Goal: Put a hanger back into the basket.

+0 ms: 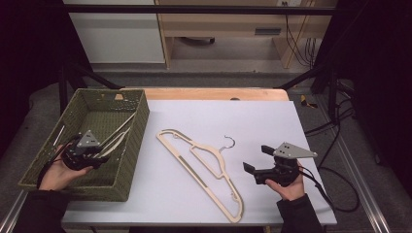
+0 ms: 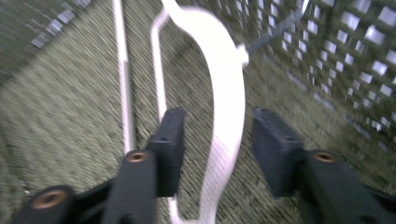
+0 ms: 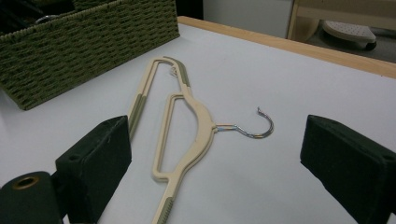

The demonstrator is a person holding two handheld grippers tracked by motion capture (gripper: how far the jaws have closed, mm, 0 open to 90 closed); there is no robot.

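Left gripper (image 1: pixel 99 158) sits inside green wicker basket (image 1: pixel 138 141) at 9 o'clock, jaws parted around a white hanger (image 2: pixel 224 93) (blurry, contact unclear). Right gripper (image 1: pixel 252 160) at 4 o'clock, jaws wide apart, empty. Beige hanger (image 1: pixel 204 167) lies flat on white table (image 1: pixel 252 121), centre.

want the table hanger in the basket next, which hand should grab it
Right. The right gripper is open, beside the table hanger and facing it. The left gripper sits in the basket, open around another hanger.
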